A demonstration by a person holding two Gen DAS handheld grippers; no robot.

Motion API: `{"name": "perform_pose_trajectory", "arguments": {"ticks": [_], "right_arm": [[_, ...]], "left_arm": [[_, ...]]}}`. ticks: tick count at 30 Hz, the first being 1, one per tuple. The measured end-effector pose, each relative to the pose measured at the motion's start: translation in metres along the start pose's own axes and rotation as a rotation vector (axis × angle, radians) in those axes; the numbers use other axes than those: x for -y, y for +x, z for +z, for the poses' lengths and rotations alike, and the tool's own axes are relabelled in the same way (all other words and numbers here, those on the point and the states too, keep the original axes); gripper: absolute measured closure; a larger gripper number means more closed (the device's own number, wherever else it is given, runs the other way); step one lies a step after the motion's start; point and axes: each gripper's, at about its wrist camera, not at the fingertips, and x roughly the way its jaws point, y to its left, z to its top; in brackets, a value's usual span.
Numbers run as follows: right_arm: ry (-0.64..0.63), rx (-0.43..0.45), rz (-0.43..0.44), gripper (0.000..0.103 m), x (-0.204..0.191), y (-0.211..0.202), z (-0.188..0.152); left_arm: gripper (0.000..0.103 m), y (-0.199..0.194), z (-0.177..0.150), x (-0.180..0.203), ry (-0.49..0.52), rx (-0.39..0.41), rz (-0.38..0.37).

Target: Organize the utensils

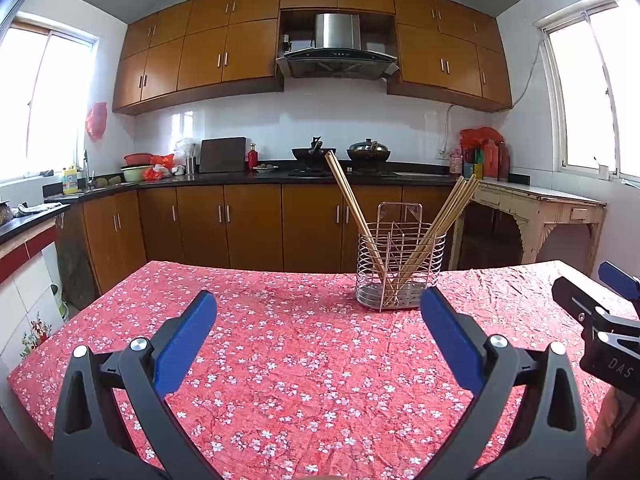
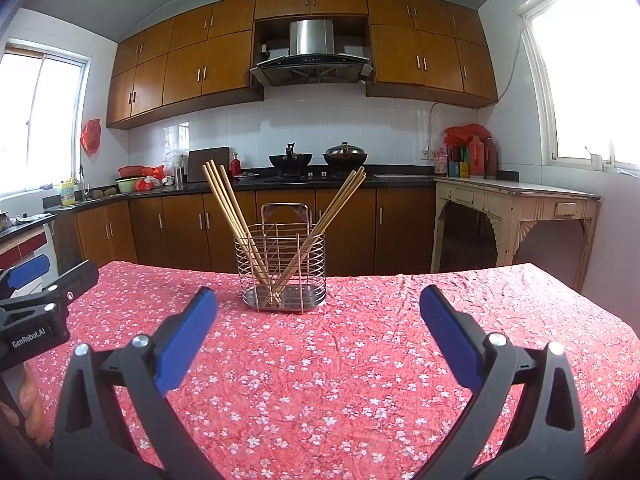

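Kitchen bench, center frame: wire holder (image 2: 283, 268) with splayed chopsticks (image 2: 231, 208); both grippers' jaws spread, empty; pinch one bundle low.

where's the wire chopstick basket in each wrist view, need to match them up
Left wrist view: the round silver wire basket holding wooden chopsticks stands right of centre, on the red floral tablecloth.
Right wrist view: the same basket stands just left of centre, beyond the open fingers.
Shared landmark: the steel range hood.
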Motion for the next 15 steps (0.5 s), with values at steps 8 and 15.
{"name": "perform_pose_trajectory", "arguments": {"ticks": [8,15], "right_arm": [[0.001,-0.001,-0.001,0.004,0.0000,-0.0004,-0.0005],[0.003,-0.003,0.001,0.004,0.0003,-0.0001,-0.0007]], "left_arm": [[0.002,0.0014,0.0012,0.0025,0.004,-0.009,-0.003],[0.002,0.0026,0.0026,0.0024,0.002,-0.008,-0.002]]}}
